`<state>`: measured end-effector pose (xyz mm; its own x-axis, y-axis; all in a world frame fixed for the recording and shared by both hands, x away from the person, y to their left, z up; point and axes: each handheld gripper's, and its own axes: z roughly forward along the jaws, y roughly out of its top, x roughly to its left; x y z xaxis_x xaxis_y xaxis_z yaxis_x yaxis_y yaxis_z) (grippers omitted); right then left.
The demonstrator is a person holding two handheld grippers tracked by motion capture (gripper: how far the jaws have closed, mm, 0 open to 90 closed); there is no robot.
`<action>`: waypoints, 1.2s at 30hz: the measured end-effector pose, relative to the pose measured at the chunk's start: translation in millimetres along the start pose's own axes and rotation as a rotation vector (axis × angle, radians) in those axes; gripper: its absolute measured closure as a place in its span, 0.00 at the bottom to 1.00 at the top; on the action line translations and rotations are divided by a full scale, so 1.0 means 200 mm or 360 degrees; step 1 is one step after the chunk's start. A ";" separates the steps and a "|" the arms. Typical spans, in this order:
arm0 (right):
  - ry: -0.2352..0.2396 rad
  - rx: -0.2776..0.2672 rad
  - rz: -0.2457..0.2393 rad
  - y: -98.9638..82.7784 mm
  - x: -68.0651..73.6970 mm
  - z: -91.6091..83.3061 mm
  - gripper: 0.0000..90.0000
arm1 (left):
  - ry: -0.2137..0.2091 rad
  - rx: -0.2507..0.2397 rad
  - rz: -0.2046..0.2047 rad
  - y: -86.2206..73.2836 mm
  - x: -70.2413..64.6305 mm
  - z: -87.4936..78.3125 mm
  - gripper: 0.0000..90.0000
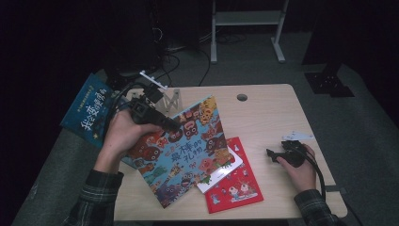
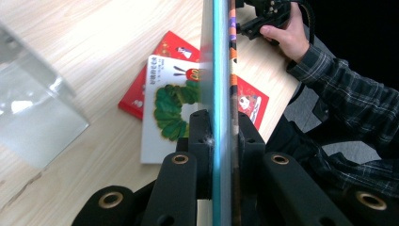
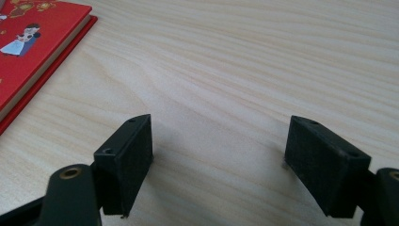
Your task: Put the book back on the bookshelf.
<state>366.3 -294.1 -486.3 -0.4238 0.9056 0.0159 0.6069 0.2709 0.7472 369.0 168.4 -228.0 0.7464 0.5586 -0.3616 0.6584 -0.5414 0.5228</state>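
Observation:
My left gripper (image 1: 173, 126) is shut on the edge of a blue picture book (image 1: 188, 153) covered in cartoon monsters and holds it tilted above the table. In the left gripper view the book (image 2: 219, 66) runs edge-on between the jaws of the left gripper (image 2: 219, 139), whose pads press on both sides. Under it lie a white caterpillar book (image 2: 167, 110) and a red book (image 1: 237, 188). My right gripper (image 1: 272, 154) rests on the table at the right. In its own view the right gripper (image 3: 219, 157) is open, with bare wood between the fingers.
A clear plastic book stand (image 1: 170, 96) sits at the table's back left, with another blue book (image 1: 89, 110) beyond the left edge. A cable hole (image 1: 242, 97) and a white card (image 1: 297, 136) mark the right side. The red book's corner (image 3: 33, 42) lies left of the right gripper.

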 end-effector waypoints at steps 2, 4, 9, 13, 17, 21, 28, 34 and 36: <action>0.0000 0.0000 0.0001 0.00 0.00 0.00 0.26 | 0.0005 -0.0017 -0.0019 -0.02 0.02 -0.03 0.90; 0.0000 0.0001 0.0001 0.00 0.00 0.00 0.26 | 0.0016 -0.0039 -0.0031 -0.05 0.03 -0.06 0.90; 0.0000 0.0000 0.0000 0.00 0.00 0.00 0.26 | 0.0034 -0.0076 -0.0066 -0.11 0.06 -0.13 0.90; 0.0000 0.0000 0.0000 0.00 0.00 0.00 0.26 | 0.0049 -0.0100 -0.0108 -0.17 0.10 -0.18 0.90; -0.0001 0.0000 0.0004 0.00 0.00 0.00 0.26 | 0.0088 -0.0130 -0.0152 -0.24 0.13 -0.24 0.90; -0.0001 0.0000 0.0002 0.00 0.00 0.00 0.26 | 0.0121 -0.0148 -0.0201 -0.31 0.16 -0.30 0.90; -0.0001 0.0001 0.0003 0.00 0.00 0.00 0.26 | 0.0194 -0.0178 -0.0282 -0.41 0.21 -0.39 0.90; -0.0005 0.0000 0.0005 0.00 0.00 0.00 0.26 | 0.0243 -0.0202 -0.0354 -0.49 0.24 -0.44 0.90; -0.0008 0.0001 0.0008 0.00 0.00 0.00 0.26 | 0.0255 -0.0207 -0.0375 -0.51 0.25 -0.46 0.90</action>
<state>366.4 -294.3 -486.2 -0.4174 0.9086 0.0161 0.6092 0.2666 0.7469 330.6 308.9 -229.0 0.5432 0.7567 -0.3639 0.7861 -0.3060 0.5371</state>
